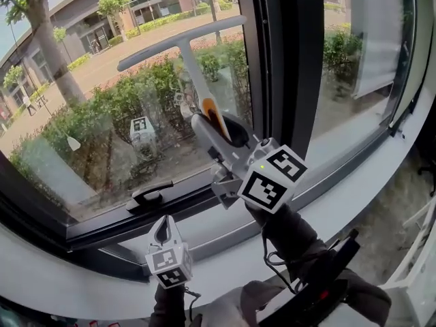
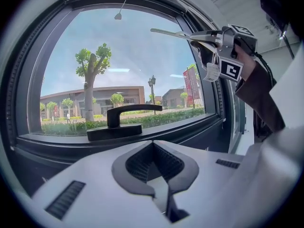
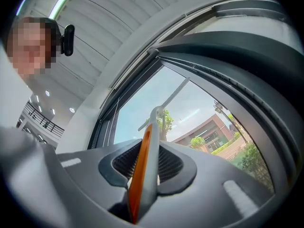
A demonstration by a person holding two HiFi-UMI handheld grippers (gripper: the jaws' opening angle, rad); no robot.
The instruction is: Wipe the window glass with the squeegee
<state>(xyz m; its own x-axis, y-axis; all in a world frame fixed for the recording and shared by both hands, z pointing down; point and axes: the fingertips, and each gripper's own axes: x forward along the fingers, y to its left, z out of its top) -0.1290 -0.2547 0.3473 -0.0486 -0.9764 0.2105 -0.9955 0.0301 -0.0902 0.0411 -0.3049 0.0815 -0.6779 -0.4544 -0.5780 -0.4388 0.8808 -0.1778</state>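
Left claw (image 1: 162, 230): low, over the white sill (image 1: 88, 278), jaws pressed together, nothing between them. It points at the bottom frame rail, well apart from the glass.

Black window handle (image 1: 148, 195): on the bottom rail just above the left claw, lever lying level.

Window glass (image 1: 88, 107): left pane, with a tree, hedge and buildings outside. A reflection of a marker cube shows in it.

Squeegee (image 1: 193, 72): T-shaped and light grey. The blade bar sits high on the left pane, tilted with its right end up. The stem runs down and right to an orange-striped grip. Can't confirm the blade touches the glass.

Right claw (image 1: 219, 127): raised in front of the left pane's right side, jaws pinching the squeegee grip, 1 on each side. The orange stripe runs straight between the pads.

Dark upright frame post (image 1: 286, 60): right of the squeegee, with a 2nd pane (image 1: 354, 53) beyond it.
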